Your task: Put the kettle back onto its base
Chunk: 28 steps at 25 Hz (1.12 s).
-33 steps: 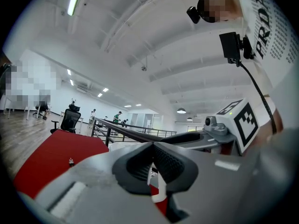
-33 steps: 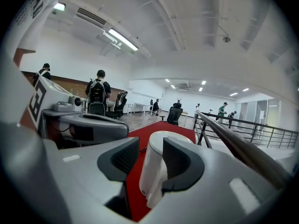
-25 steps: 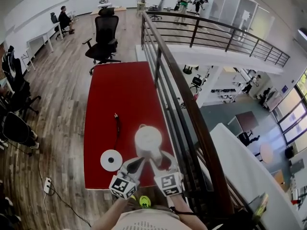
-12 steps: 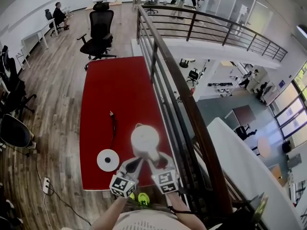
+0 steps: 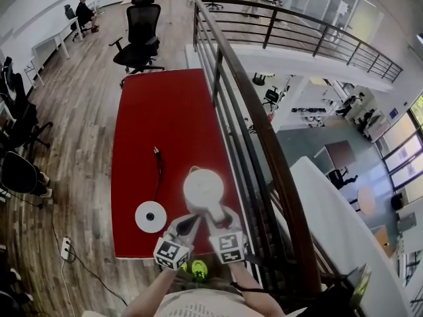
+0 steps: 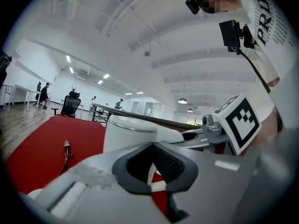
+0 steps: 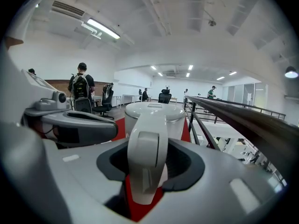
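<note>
A white kettle stands on the red table, just right of its round white base and not on it. My right gripper reaches it from the near side. In the right gripper view its jaws are closing around the kettle's handle, which stands between the dark pads, with the lid beyond. My left gripper points at the kettle's near left side. In the left gripper view its pads meet at the tips with nothing between them, and the kettle body rises just behind.
The base's black cable runs up the table's middle. A dark metal railing borders the table's right edge, with a drop beyond it. A black office chair stands at the far end. A power strip lies on the floor at the left.
Both grippers have sunk a little at the kettle. The right jaws have narrowed around the handle. The kettle and the base have kept their places on the table.
</note>
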Available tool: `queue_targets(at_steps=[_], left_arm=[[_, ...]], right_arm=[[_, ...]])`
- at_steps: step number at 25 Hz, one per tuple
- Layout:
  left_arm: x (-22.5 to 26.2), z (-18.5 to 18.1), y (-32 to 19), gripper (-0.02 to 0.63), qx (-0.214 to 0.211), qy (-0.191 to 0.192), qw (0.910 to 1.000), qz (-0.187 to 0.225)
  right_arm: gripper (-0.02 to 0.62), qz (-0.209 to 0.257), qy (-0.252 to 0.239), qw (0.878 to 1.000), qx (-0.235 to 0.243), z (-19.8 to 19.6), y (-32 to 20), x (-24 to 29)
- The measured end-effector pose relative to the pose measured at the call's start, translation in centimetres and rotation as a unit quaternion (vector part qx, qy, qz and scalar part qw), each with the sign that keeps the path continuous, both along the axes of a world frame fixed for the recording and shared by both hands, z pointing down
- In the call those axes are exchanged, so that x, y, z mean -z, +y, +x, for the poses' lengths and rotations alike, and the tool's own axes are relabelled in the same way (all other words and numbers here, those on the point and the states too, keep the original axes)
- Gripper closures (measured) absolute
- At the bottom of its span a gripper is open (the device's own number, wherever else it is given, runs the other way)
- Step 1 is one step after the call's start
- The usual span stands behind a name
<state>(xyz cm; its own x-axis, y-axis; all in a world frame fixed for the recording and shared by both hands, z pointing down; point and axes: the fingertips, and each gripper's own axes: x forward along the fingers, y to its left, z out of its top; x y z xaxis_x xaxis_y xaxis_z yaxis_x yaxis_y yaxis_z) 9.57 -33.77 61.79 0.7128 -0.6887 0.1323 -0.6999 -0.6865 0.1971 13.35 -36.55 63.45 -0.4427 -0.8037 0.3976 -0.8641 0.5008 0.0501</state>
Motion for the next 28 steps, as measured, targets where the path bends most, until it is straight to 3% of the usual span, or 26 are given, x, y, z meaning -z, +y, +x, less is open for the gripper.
queue_targets(at_steps=[16, 28], left_arm=[[0.3, -0.9, -0.8, 0.615, 0.001, 0.009, 1.0000, 0.004], [1.9, -3.3, -1.0, 0.615, 0.001, 0.004, 0.9999, 0.014]], right_arm=[[0.439, -0.002, -0.056, 0.998, -0.005, 0.5, -1.6, 0.2], [0.461, 0.028, -0.052, 0.998, 0.005, -0.9, -3.2, 3.9]])
